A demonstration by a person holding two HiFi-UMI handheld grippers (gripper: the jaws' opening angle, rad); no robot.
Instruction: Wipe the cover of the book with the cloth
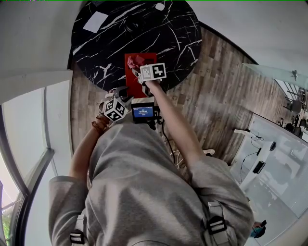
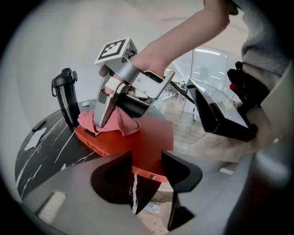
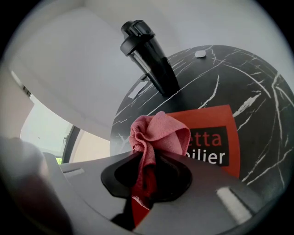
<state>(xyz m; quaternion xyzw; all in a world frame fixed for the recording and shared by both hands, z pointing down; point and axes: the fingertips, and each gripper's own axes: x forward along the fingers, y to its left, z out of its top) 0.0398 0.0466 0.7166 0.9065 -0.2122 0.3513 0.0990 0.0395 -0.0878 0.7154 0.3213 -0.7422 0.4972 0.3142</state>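
Note:
A red book [image 1: 133, 81] lies at the near edge of the round black marble table [image 1: 110, 43]. A crumpled pink cloth [image 3: 161, 133] is pinched in my right gripper [image 3: 147, 170], which is shut on it. The cloth [image 2: 112, 121] rests on the far end of the book's cover [image 2: 147, 137], over the book's left part [image 3: 216, 124] in the right gripper view. My left gripper [image 2: 147, 172] stands open at the book's near edge, which shows in the gap between its jaws. Whether the jaws touch the book I cannot tell.
A tall black bottle [image 3: 151, 59] stands on the table just beyond the book. A white sheet [image 1: 95, 21] and a small white item [image 1: 160, 6] lie at the table's far side. A black device with a blue screen [image 1: 144, 113] hangs at the person's chest. Wooden floor surrounds the table.

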